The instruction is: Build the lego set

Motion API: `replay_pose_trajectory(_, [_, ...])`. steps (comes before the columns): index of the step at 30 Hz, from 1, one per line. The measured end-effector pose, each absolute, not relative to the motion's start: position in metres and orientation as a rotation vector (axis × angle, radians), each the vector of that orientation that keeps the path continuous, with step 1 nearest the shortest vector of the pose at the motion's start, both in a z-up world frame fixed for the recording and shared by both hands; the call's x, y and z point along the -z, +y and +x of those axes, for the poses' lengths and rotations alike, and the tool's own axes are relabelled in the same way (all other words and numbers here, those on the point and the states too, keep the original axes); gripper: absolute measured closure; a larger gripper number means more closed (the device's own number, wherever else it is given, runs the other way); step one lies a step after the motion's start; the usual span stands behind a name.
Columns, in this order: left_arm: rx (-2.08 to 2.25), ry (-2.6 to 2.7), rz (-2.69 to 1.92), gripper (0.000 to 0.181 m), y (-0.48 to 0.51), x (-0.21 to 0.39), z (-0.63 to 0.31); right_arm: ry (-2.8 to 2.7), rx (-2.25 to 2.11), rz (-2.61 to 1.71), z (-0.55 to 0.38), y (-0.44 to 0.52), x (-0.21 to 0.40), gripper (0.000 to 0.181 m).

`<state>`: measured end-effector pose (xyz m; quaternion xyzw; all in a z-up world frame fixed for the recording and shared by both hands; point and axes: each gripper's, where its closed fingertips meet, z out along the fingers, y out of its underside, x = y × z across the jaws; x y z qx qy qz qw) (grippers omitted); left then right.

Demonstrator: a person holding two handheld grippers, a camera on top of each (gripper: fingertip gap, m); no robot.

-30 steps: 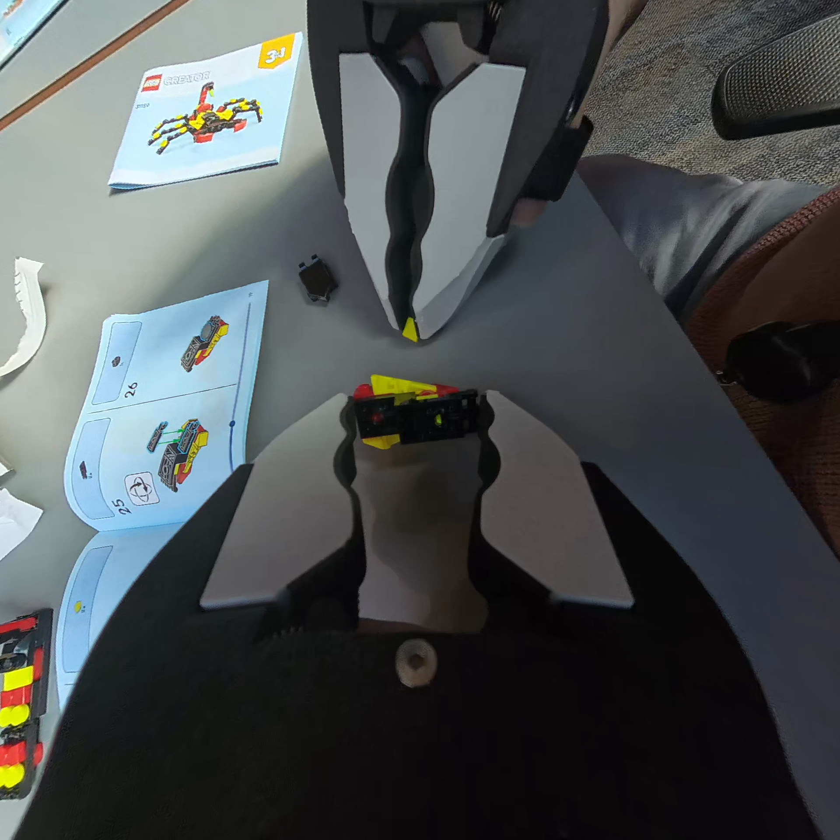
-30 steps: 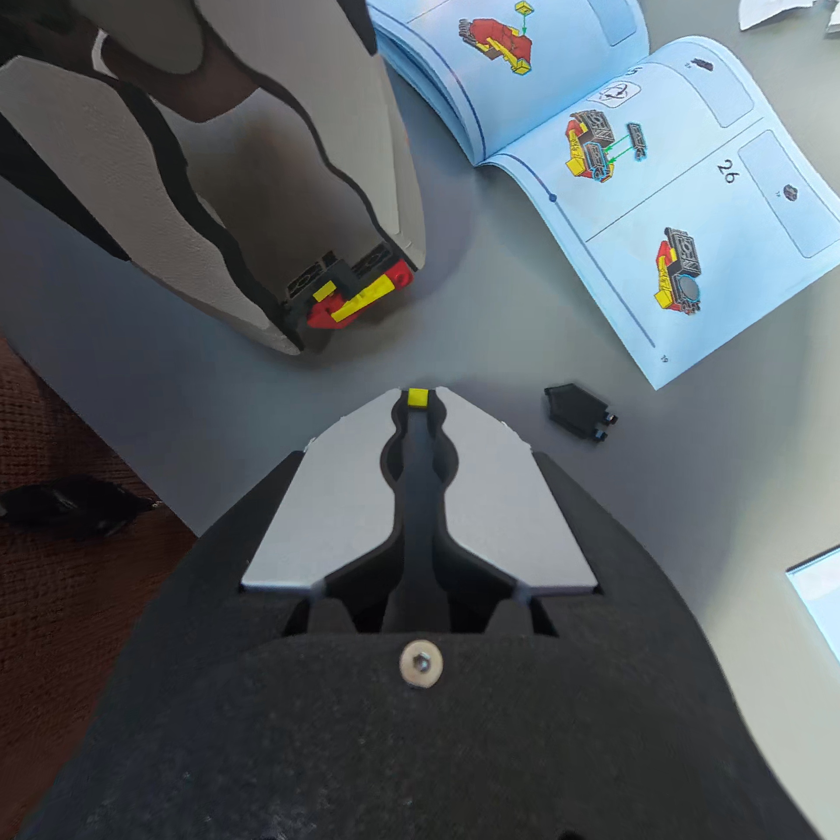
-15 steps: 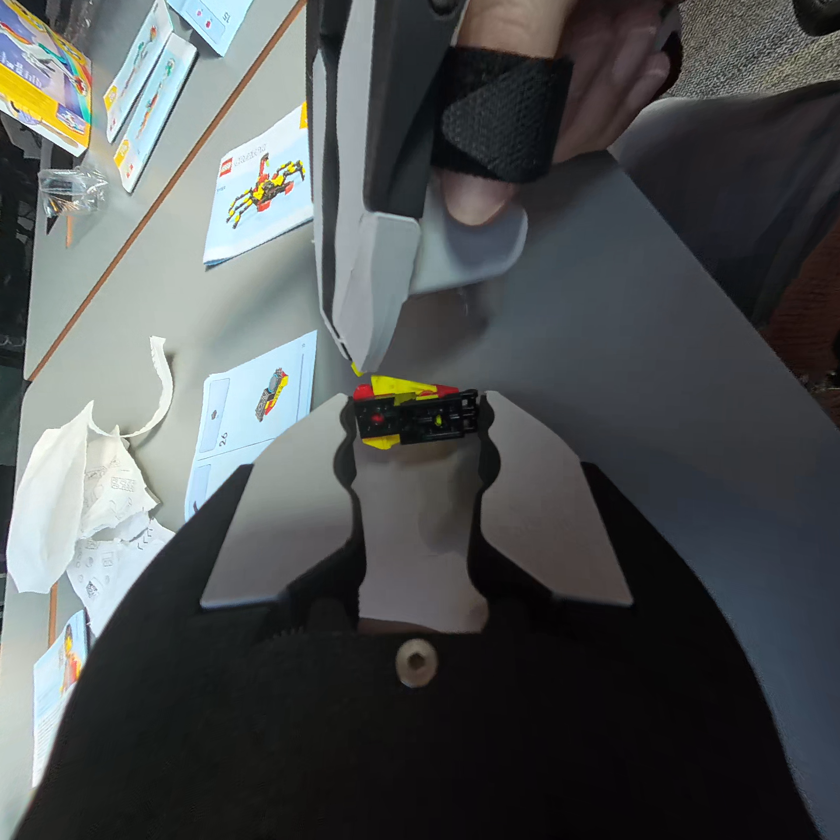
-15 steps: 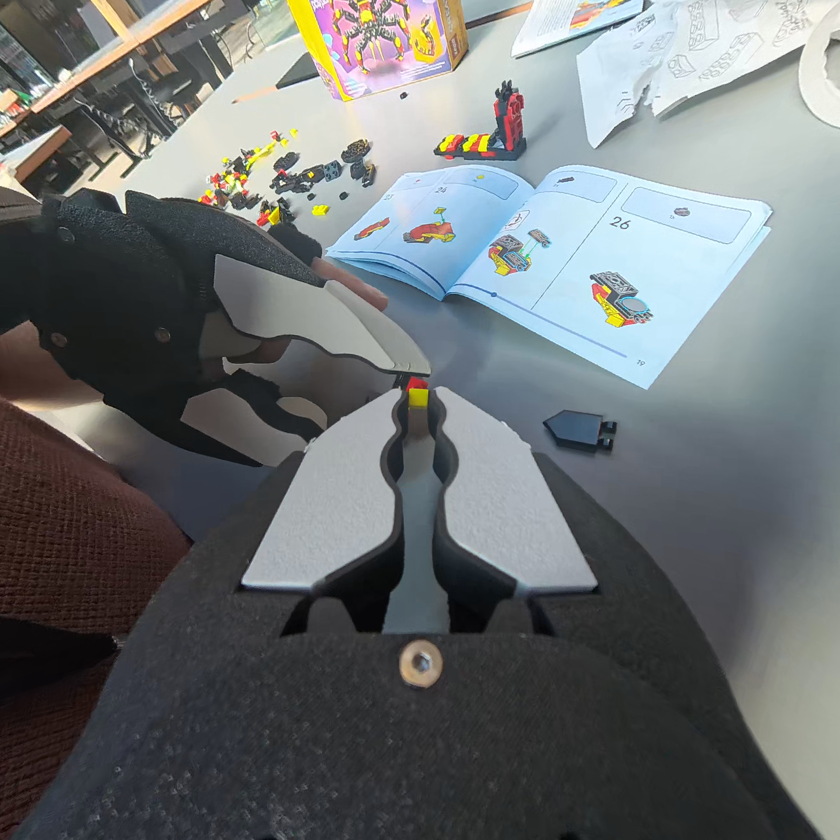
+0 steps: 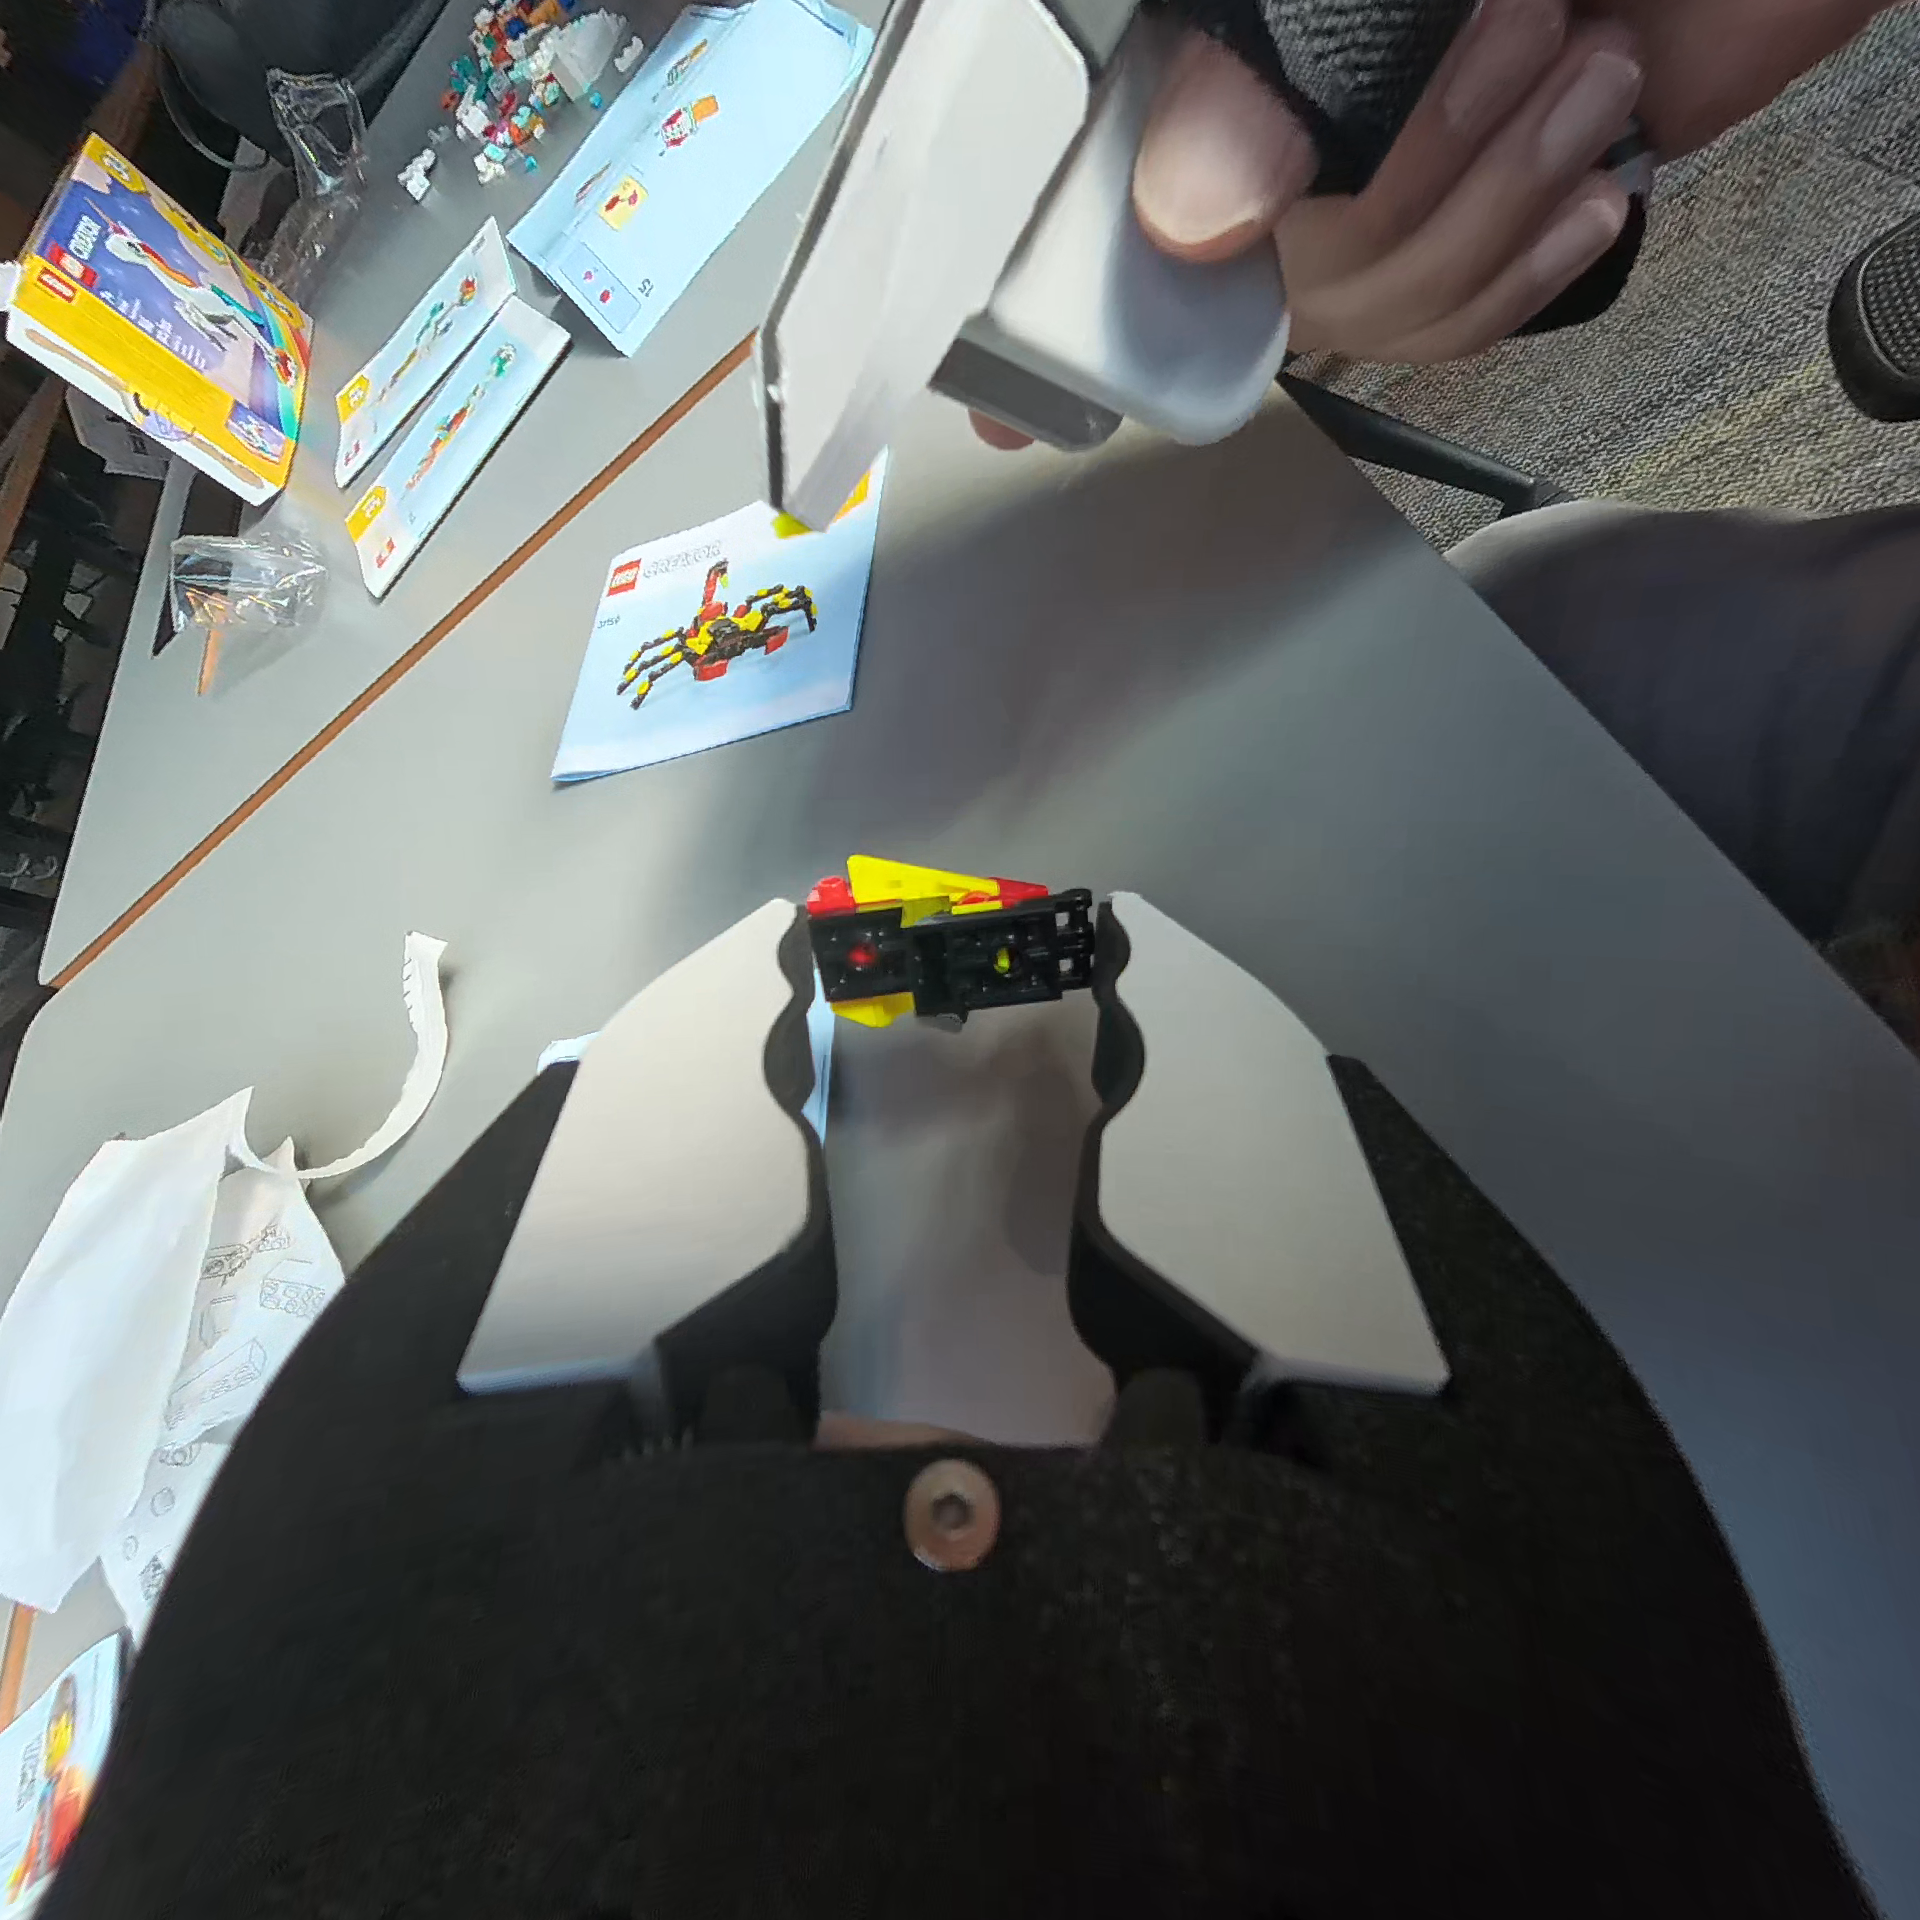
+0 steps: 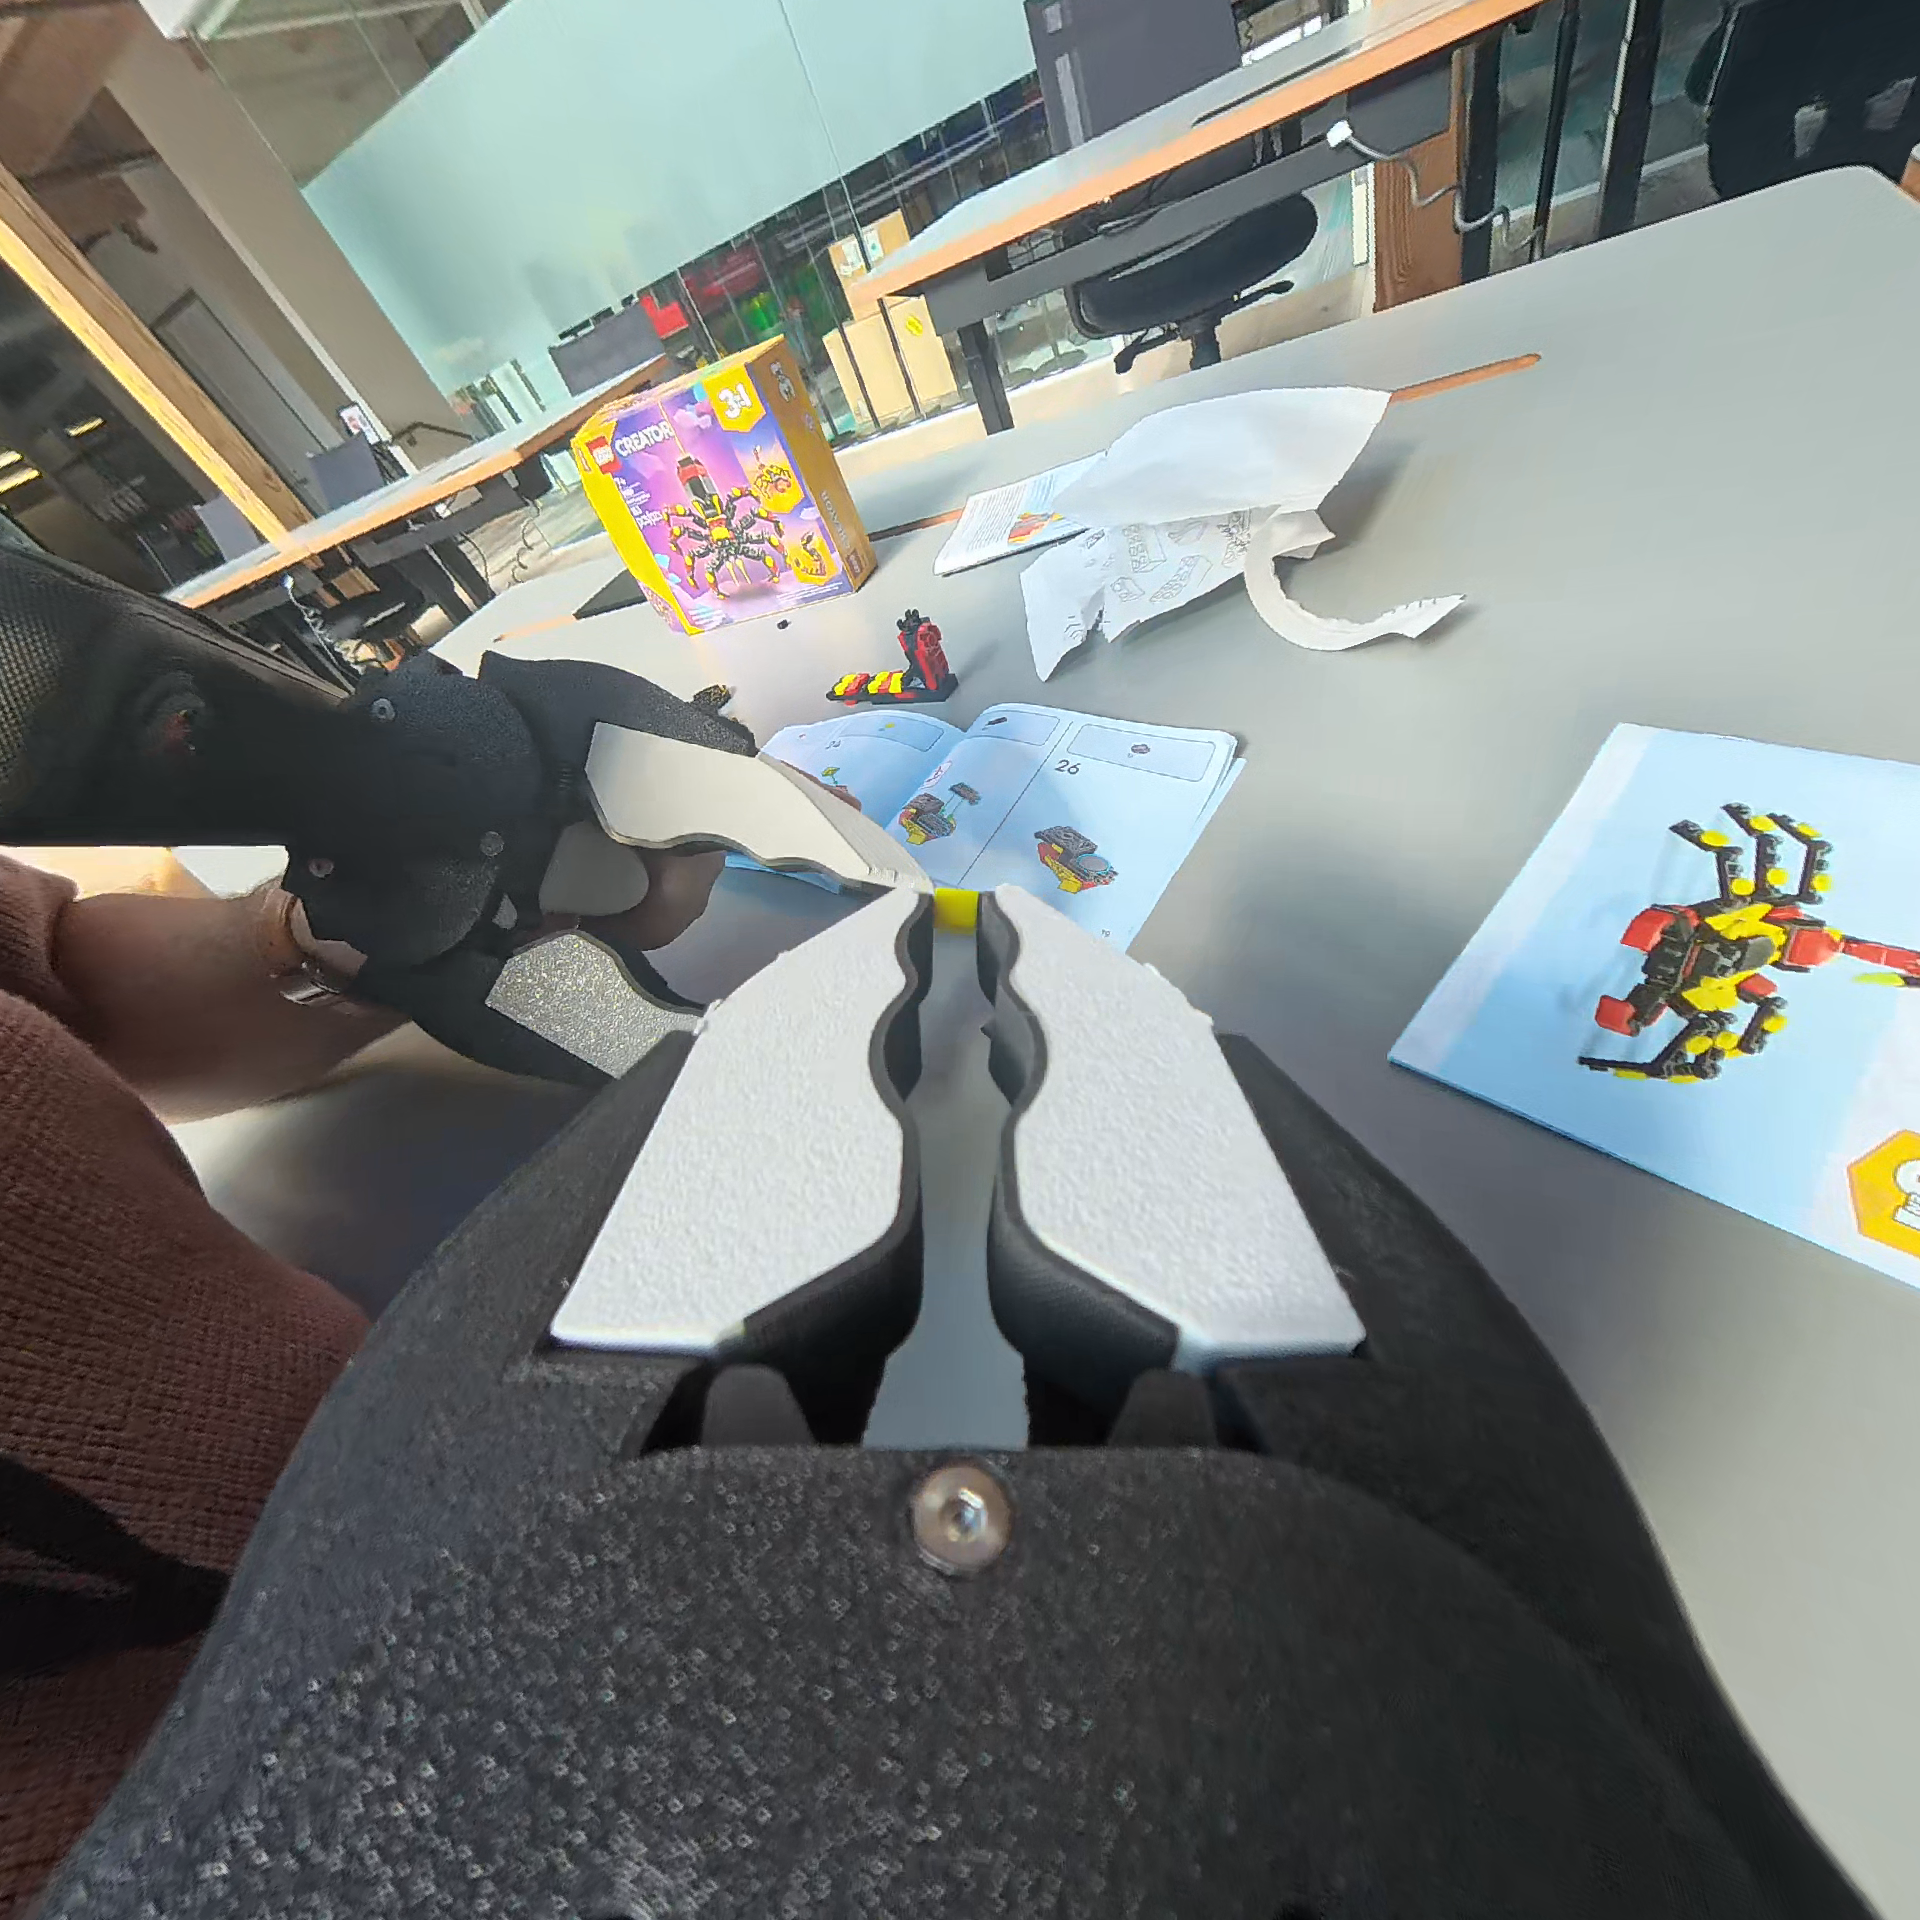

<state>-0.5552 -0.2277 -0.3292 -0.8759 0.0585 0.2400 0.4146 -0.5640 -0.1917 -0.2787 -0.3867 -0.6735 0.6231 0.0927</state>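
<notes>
**Grey table, two grippers, two bricks held**

Grey laminate fills both views: the table (image 5: 1195,727) carries everything. Only the right wrist view shows the room behind, with glass walls and other desks, and the yellow-and-purple set box (image 6: 727,488) standing upper centre. Only the left wrist view shows a second yellow box (image 5: 156,322) at upper left, with loose pale bricks (image 5: 509,94) near the top edge.

Crumpled white paper (image 5: 135,1340) lies at lower left there and upper right of centre in the other view. The closed scorpion booklet (image 5: 727,644) sits centre-left of the left view and at the right edge of the right view; the open instruction booklet (image 6: 1049,810) shows fully only in the right view.

At frame centre the left gripper (image 5: 951,951) clamps a black, red and yellow sub-assembly (image 5: 951,945) between its tips, above the table. The right gripper (image 6: 954,906) pinches a small yellow brick (image 6: 954,906), jaws nearly together. A red-and-black partial build (image 6: 904,665) stands behind the open booklet, seen from the right only.
</notes>
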Motion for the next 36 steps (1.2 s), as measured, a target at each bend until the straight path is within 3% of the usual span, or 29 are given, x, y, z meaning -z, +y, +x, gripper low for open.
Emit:
replay_pose_trajectory(1, [-0.602, 0.14, -2.198, 0.13, -0.227, 0.329, -0.555, -2.012, -1.846, -1.143, -0.564, -0.191, 0.281, 0.174])
replay_pose_trajectory(36, [-0.571, -0.051, -2.016, 0.13, -0.232, 0.318, -0.562, -2.171, -1.809, -1.082, -0.564, -0.21, 0.299, 0.174])
